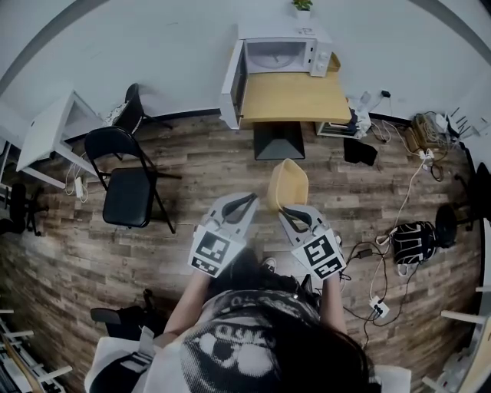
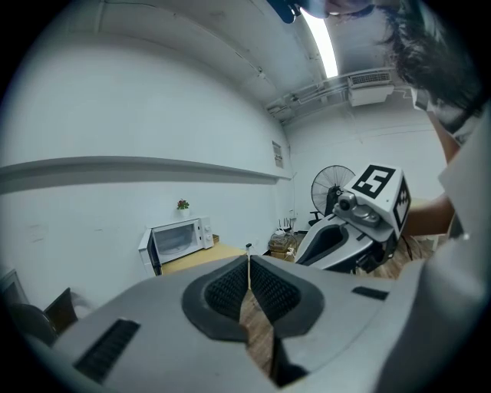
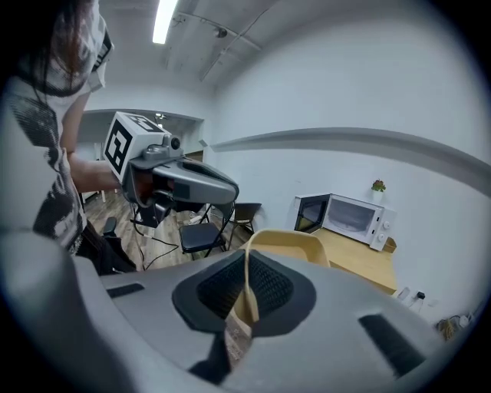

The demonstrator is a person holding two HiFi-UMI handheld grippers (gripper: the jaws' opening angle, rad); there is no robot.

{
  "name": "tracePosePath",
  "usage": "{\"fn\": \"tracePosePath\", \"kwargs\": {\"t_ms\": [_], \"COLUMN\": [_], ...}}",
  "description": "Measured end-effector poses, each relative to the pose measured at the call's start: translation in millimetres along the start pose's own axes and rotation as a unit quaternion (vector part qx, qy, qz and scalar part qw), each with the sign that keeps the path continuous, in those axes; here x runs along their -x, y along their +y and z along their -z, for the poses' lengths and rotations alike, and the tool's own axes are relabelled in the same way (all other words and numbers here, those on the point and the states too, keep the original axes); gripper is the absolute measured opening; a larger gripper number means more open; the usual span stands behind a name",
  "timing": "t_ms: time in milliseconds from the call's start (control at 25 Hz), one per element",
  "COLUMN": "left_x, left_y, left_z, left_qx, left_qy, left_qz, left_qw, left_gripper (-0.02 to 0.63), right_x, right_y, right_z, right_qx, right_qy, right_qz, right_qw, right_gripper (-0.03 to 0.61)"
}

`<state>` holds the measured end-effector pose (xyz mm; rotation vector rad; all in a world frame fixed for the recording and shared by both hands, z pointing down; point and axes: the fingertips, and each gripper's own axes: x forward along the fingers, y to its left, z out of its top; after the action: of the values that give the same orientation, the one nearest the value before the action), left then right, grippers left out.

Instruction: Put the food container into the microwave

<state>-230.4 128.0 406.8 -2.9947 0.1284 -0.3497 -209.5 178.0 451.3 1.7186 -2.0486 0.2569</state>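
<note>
A tan food container (image 1: 288, 183) hangs over the wooden floor in front of me, with my right gripper (image 1: 291, 213) shut on its near rim. In the right gripper view the rim (image 3: 288, 244) stands upright between the dark pads, and the gripper (image 3: 247, 295) pinches its thin wall. To the container's left, my left gripper (image 1: 244, 201) is shut with nothing in it (image 2: 248, 270). Ahead, a white microwave (image 1: 280, 55) sits at the back of a wooden table (image 1: 295, 98), its door (image 1: 232, 77) swung open to the left. It also shows as the microwave (image 2: 180, 239) and the microwave (image 3: 353, 217).
A black folding chair (image 1: 126, 188) stands to the left, with a white desk (image 1: 50, 134) behind it. Cables, a power strip (image 1: 380, 305) and a black bag (image 1: 414, 239) lie on the floor at the right. A small plant (image 1: 302, 6) tops the microwave.
</note>
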Motion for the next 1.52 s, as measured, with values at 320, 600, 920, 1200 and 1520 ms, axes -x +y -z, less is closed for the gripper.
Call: {"fn": "tracePosePath", "kwargs": {"t_ms": [320, 600, 920, 1200, 1520], "left_x": [-22, -54, -126, -200, -251], "left_y": [-16, -19, 9, 49, 132], "left_z": [4, 5, 6, -13, -17], "left_qx": [-0.003, -0.010, -0.003, 0.001, 0.028], "left_qy": [0.016, 0.025, 0.016, 0.003, 0.002], "left_qz": [0.012, 0.042, 0.068, 0.084, 0.053], "left_qw": [0.9998, 0.9987, 0.9975, 0.9964, 0.9982], "left_gripper": [0.008, 0.008, 0.008, 0.008, 0.008], "right_x": [10, 8, -11, -43, -116], "right_y": [-18, -53, -114, -201, -268], "right_z": [18, 33, 50, 37, 6], "right_qx": [-0.014, -0.043, -0.051, -0.041, -0.010], "right_qy": [-0.003, -0.001, 0.024, 0.041, 0.053], "right_qz": [0.006, 0.031, 0.056, 0.064, 0.027], "right_qw": [1.000, 0.999, 0.997, 0.996, 0.998], "right_gripper": [0.021, 0.021, 0.021, 0.021, 0.021]}}
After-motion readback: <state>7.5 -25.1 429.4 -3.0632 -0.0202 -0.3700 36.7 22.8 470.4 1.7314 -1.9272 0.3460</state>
